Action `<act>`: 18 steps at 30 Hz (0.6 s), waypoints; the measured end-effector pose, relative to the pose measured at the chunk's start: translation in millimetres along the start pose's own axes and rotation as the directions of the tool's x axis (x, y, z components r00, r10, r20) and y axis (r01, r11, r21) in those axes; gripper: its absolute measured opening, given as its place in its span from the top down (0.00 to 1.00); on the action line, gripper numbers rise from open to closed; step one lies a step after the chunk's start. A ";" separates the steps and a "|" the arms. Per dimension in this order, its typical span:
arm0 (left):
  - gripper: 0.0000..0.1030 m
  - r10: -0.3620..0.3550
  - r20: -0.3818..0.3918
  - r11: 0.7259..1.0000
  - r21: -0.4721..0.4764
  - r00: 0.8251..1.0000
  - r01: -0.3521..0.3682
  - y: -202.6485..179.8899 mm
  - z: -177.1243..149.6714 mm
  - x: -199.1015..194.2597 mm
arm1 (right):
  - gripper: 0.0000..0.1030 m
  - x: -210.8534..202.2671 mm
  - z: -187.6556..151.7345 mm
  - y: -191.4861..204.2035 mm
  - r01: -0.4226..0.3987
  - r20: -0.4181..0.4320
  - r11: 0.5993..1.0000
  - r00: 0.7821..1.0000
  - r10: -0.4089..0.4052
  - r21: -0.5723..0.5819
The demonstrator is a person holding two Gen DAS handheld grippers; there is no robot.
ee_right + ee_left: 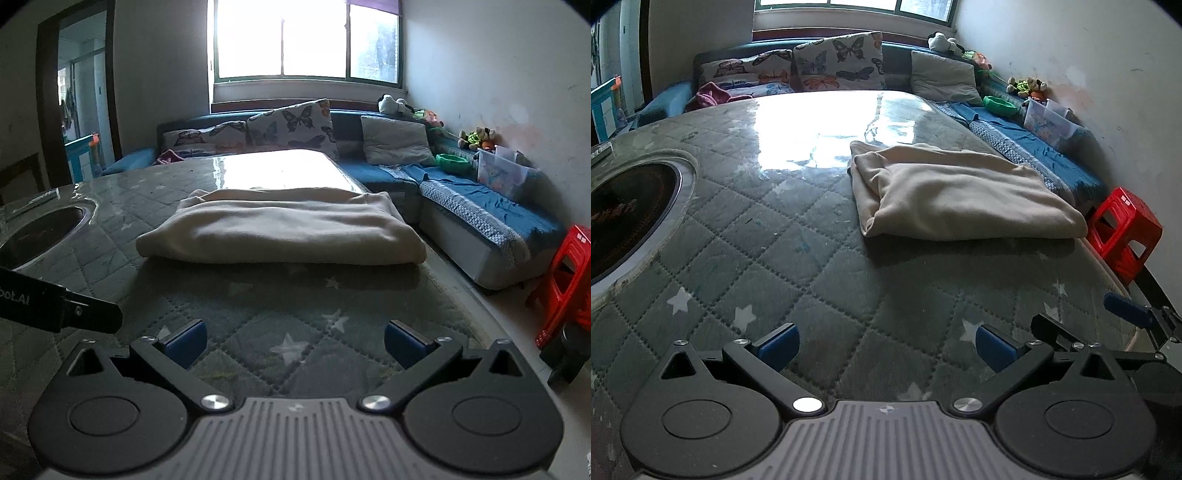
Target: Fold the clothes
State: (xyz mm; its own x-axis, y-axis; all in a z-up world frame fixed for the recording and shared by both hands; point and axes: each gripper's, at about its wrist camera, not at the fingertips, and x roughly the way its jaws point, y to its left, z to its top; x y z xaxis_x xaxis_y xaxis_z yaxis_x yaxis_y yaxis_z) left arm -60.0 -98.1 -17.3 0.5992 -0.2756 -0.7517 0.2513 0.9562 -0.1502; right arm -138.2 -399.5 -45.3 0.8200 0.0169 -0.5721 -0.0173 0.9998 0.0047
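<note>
Hovering spread wide and empty, left tool (pixel 884 349) and right tool (pixel 293 345), short of folded cream garment (pixel 280 230) lying on worktop (pixel 258 314), far edge lost in glare.

Each handheld black two-finger gripper (pixel 886 349) (pixel 294 345) has blue rubber fingertip pads (pixel 779 347) (pixel 186 343), silver pivot screws, round black side housings and a ribbed grey centre plate.

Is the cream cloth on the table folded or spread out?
Folded. The cream cloth lies as a thick, layered rectangle with rounded doubled edges on the quilted table, and neither tool touches it.
</note>
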 end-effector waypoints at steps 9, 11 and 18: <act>0.00 0.004 0.017 1.000 0.000 1.000 -0.004 -0.5 -15.9 -13.6 | 0.00 -17.4 -8.0 2.0 0.021 0.032 1.000 0.999 -0.022 0.015; 0.00 0.006 0.018 1.000 0.003 1.000 -0.006 -1.0 -20.2 -15.6 | 0.00 -21.4 -10.3 2.8 0.024 0.039 1.000 0.999 -0.025 0.017; 0.00 0.008 0.042 1.000 0.007 0.999 -0.008 -2.9 -29.1 -26.0 | 0.00 -31.6 -12.3 8.8 0.028 0.064 1.000 0.998 -0.028 -0.003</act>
State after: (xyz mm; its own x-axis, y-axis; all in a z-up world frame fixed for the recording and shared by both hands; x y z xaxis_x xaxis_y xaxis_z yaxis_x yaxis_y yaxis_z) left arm -98.4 -90.8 -15.9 0.6323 -0.2720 -0.7254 0.2517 0.9577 -0.1397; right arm -171.4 -391.4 -37.3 0.8549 -0.0108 -0.5186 0.0043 0.9999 -0.0138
